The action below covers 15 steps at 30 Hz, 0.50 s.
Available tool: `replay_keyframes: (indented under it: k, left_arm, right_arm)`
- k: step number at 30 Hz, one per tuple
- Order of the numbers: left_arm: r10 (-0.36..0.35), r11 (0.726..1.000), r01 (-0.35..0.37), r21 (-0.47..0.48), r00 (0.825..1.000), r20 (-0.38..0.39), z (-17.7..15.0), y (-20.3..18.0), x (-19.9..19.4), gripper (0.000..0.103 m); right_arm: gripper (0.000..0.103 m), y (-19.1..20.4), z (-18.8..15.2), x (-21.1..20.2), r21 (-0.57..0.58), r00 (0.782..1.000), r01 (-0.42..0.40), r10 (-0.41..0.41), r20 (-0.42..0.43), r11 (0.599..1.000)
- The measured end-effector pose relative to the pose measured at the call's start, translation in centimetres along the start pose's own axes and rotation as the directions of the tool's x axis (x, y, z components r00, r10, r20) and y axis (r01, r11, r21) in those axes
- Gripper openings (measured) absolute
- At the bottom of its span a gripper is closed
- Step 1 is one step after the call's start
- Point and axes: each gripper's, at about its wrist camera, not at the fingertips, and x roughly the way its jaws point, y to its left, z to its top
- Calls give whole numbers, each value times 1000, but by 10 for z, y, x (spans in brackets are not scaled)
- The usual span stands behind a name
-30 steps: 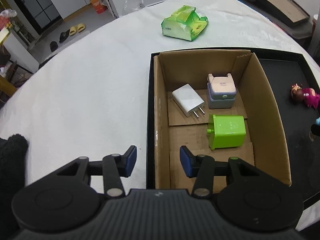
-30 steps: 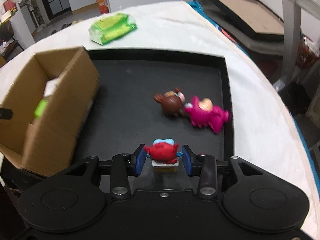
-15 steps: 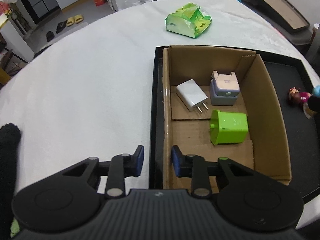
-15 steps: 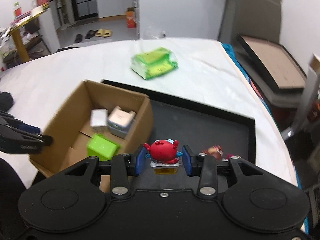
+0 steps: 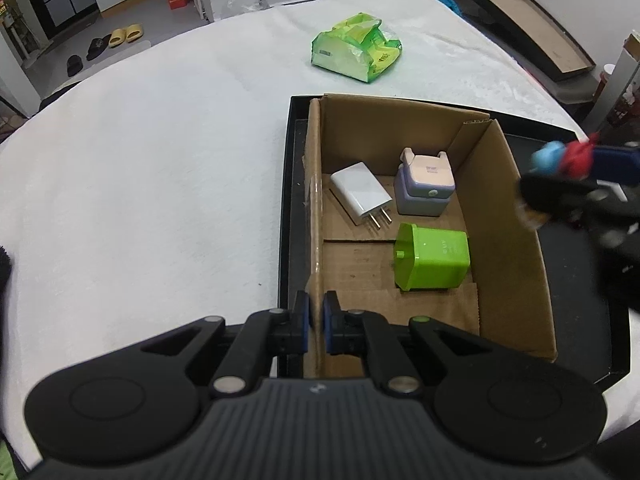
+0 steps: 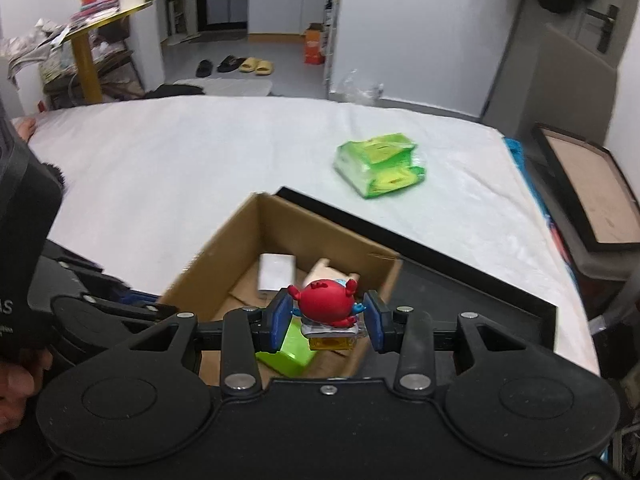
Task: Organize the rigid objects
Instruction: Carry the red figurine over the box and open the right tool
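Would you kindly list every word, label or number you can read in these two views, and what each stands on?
"AS": white letters, cut off by the frame edge, on the black device.
Green plastic tissue pack: printed label, too blurred to read.
Green cube charger: faint letters, too small to read.
Pink and lilac charger: small mark, unreadable.
Orange carton on the floor: print, unreadable.

Cardboard box [image 5: 508, 240] at left end of tray [image 5: 286, 208], on bed [image 5: 140, 160]. Inside box: flat charger [image 5: 360, 196] left, eared charger [image 5: 424, 194] right, cube charger [image 5: 432, 258] nearer. Tissue pack [image 5: 356, 52] behind tray.
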Motion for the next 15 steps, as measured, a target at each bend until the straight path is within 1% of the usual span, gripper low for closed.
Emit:
replay_keyframes:
  k: [3, 7, 11, 15]
  left_arm:
    - [-13, 1000, 13, -9, 1000, 4, -1, 4, 0, 7]
    - [-40, 999, 40, -37, 999, 3, -1, 11, 0, 7]
    - [-69, 995, 68, -68, 998, -2, 0, 18, 1, 7]
    - [-74, 994, 74, -83, 997, 1, 0, 22, 0, 7]
  right_arm:
    - [39, 13, 3, 7, -31, 1000, -12, 11, -12, 999]
    - [39, 25, 9, 12, -44, 999, -35, 34, -17, 998]
    - [39, 30, 17, 18, -28, 998, -66, 66, -15, 997]
    - [39, 34, 23, 23, -4, 994, -110, 110, -14, 994]
